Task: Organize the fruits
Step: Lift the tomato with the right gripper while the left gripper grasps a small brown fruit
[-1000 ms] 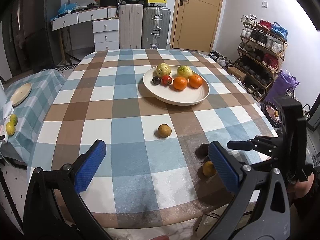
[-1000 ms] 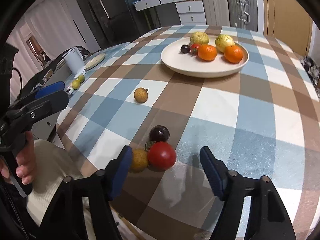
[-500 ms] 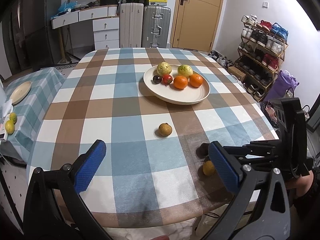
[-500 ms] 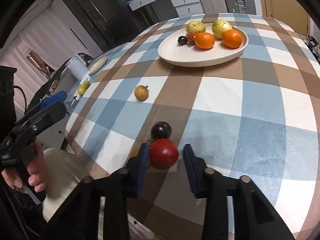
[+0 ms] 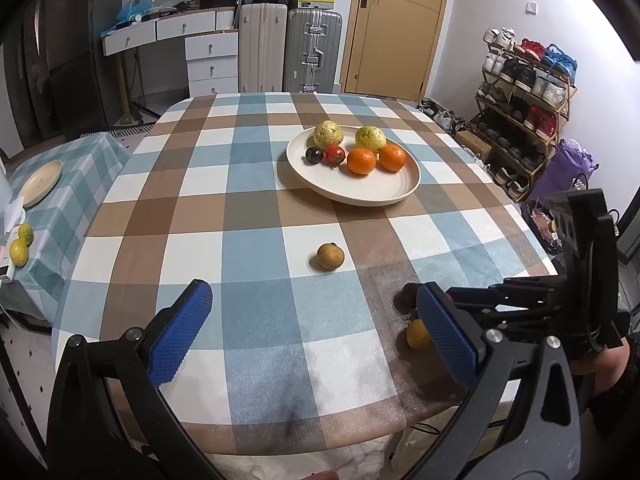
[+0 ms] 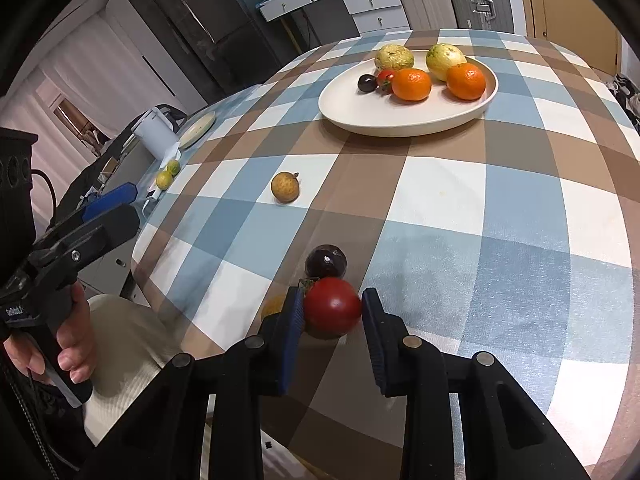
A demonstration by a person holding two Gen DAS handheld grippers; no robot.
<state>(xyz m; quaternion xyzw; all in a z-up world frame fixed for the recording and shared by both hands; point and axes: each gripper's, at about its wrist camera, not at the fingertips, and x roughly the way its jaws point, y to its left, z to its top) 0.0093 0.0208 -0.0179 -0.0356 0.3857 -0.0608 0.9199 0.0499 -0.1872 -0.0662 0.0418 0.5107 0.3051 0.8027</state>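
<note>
My right gripper is shut on a red tomato at the near table edge. A dark plum lies just beyond it and a small yellow fruit peeks out left of the finger. A brown round fruit lies mid-table, also in the left wrist view. The cream plate holds two guavas, two oranges, a small tomato and a plum. My left gripper is open and empty above the near table edge.
The checked tablecloth covers the table. A side table at the left carries a small plate and two limes. Suitcases, drawers and a shoe rack stand behind.
My right gripper moved forward and closed its fingers around the red tomato. The left gripper has stayed still and open.
</note>
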